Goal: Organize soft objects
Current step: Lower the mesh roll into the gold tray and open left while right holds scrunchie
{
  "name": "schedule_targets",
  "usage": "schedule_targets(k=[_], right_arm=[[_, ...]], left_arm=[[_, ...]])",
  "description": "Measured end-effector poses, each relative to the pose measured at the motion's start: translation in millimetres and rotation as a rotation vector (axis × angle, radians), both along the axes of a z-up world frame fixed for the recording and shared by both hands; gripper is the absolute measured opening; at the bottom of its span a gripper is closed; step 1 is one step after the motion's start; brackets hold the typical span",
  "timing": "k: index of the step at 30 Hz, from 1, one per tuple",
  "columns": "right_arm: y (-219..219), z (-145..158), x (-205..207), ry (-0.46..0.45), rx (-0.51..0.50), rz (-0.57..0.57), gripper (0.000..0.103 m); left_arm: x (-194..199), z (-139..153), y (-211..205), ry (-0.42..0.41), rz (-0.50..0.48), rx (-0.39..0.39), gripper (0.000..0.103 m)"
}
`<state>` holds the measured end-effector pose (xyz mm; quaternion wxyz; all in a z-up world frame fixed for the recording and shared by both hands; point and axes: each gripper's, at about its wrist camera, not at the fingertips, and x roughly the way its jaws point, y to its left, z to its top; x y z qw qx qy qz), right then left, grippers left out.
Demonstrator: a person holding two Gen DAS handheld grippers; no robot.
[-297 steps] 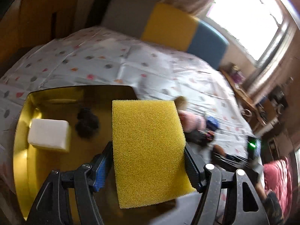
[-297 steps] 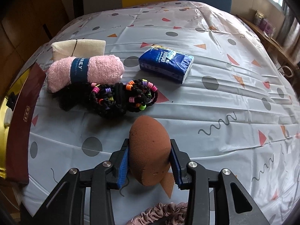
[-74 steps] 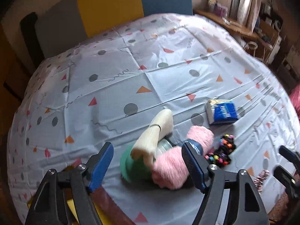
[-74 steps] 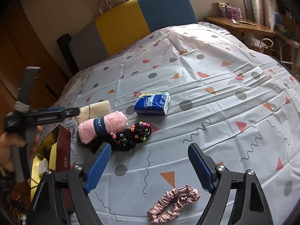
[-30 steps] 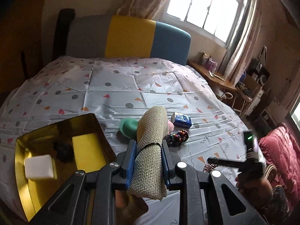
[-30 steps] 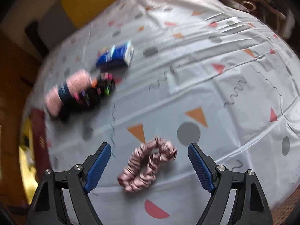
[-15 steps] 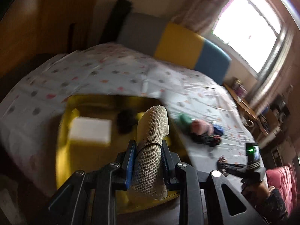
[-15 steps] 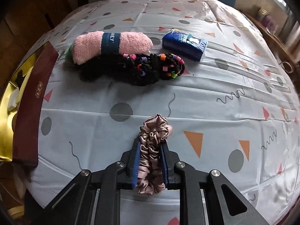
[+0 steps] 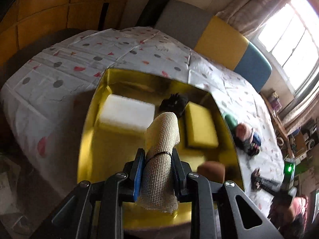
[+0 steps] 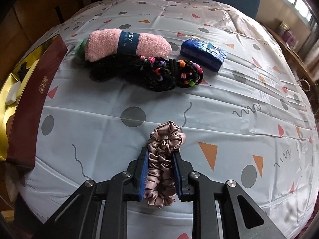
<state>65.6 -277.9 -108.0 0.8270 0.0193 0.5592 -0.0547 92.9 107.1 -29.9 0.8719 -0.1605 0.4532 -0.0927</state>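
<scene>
Above the gold tray (image 9: 85,131), the left gripper (image 9: 157,171) pinches a light, squashy beige mesh roll (image 9: 161,155) at its banded middle. Right of the tray, the right gripper (image 10: 160,171) clamps a slippery pink satin scrunchie (image 10: 164,155) mid-loop, over the tablecloth (image 10: 229,103).

Coarse weave, porous foam and sheen

A rough beige open-weave mesh roll (image 9: 162,151) shows above the glossy, mirror-like gold box (image 9: 87,123), where matt white (image 9: 127,112) and yellow (image 9: 200,127) sponges look porous; at 12 o'clock from the shiny satin pink scrunchie (image 10: 164,155), a fluffy pink towel roll (image 10: 127,43) lies on the smooth, creased patterned sheet (image 10: 239,91).
</scene>
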Motion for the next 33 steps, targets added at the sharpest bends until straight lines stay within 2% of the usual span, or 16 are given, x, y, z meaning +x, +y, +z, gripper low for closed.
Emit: schedule_targets(k=[4, 7, 9, 13, 16, 23, 33], right_arm=[[0.8, 0.1, -0.8, -0.002, 0.001, 0.0, 0.024], [-0.6, 1.1, -0.7, -0.001, -0.001, 0.004, 0.024], [-0.5, 1.2, -0.9, -0.001, 0.0, 0.005, 0.024], [-0.7, 1.5, -0.6, 0.0, -0.002, 0.009, 0.024], [-1.0, 1.4, 0.1, 0.0, 0.004, 0.01, 0.024], [1.9, 1.6, -0.7, -0.004, -0.014, 0.021, 0.023], [8.7, 2.3, -3.0, -0.013, -0.052, 0.041, 0.021]], left_arm=[[29.1, 3.9, -7.6, -0.01, 0.052, -0.002, 0.025], [48.5, -0.5, -17.4, -0.005, 0.055, -0.001, 0.03], [59.2, -8.1, -25.6, 0.011, 0.044, 0.018, 0.04], [68.0, -24.1, -34.0, 0.072, 0.025, 0.044, 0.05], [54.0, -24.0, -30.5, 0.062, 0.032, 0.056, 0.053], [13.5, -6.2, -22.1, -0.023, 0.075, 0.173, 0.053], [-31.5, 19.1, -30.6, -0.136, 0.056, 0.294, 0.054]])
